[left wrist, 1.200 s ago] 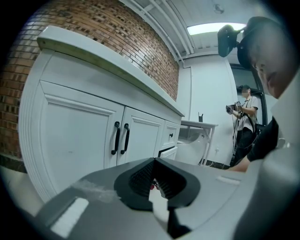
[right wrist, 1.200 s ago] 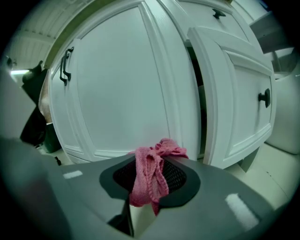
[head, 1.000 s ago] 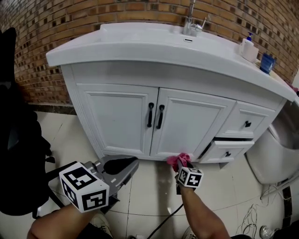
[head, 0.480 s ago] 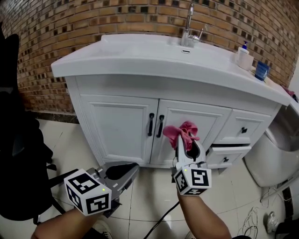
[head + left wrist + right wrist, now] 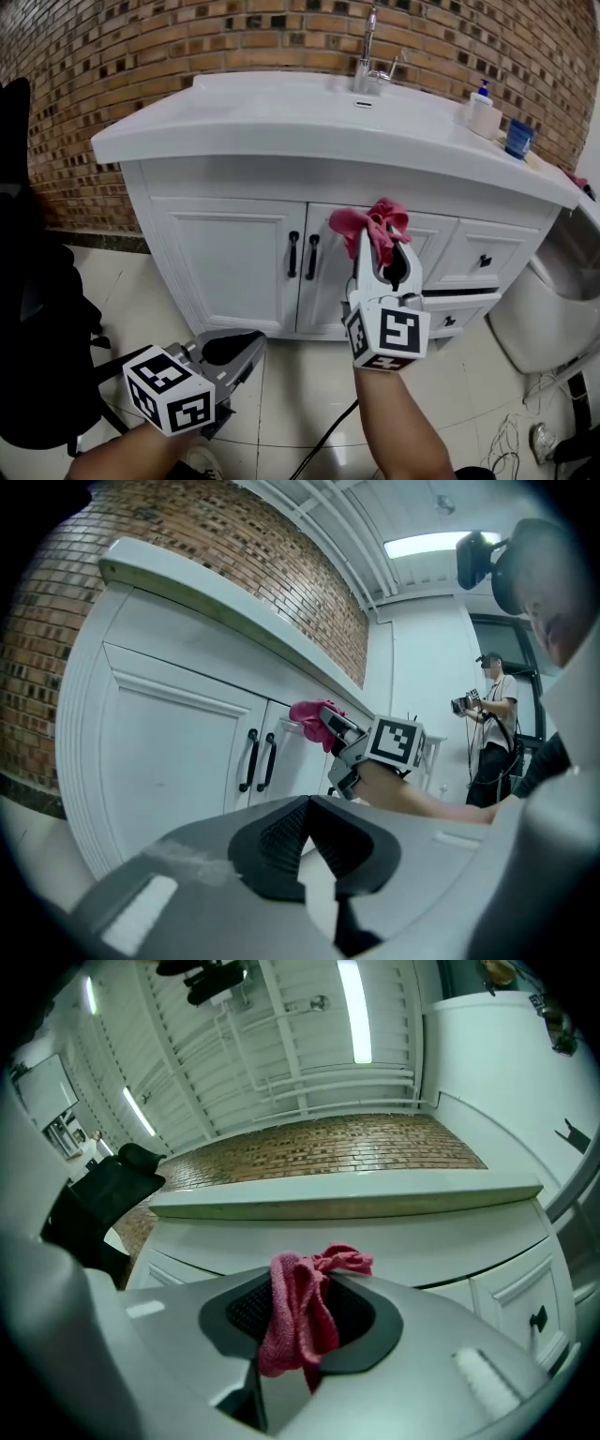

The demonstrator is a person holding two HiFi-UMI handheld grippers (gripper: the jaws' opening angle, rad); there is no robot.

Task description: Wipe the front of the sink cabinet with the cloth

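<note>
The white sink cabinet (image 5: 234, 262) stands against a brick wall. My right gripper (image 5: 382, 253) is shut on a pink cloth (image 5: 373, 223), held up at the top of the right-hand door, just under the counter edge. The right gripper view has the cloth (image 5: 300, 1314) bunched between the jaws of that gripper (image 5: 305, 1288), with the cabinet front (image 5: 422, 1241) close ahead. My left gripper (image 5: 246, 349) hangs low over the floor at the left, shut on nothing. Its own view shows the left gripper (image 5: 309, 810), the cabinet doors (image 5: 159, 752) and the cloth (image 5: 314, 719).
A faucet (image 5: 366, 61), soap bottle (image 5: 480, 111) and blue cup (image 5: 517, 139) stand on the counter. The lower right drawer (image 5: 459, 314) is pulled out a little. A black chair (image 5: 28, 309) is at the left, a white bowl (image 5: 553, 309) at the right, a cable (image 5: 323, 441) on the floor.
My right gripper has risen with the cloth from the cabinet's base to the top of the right door. The left gripper has stayed low.
</note>
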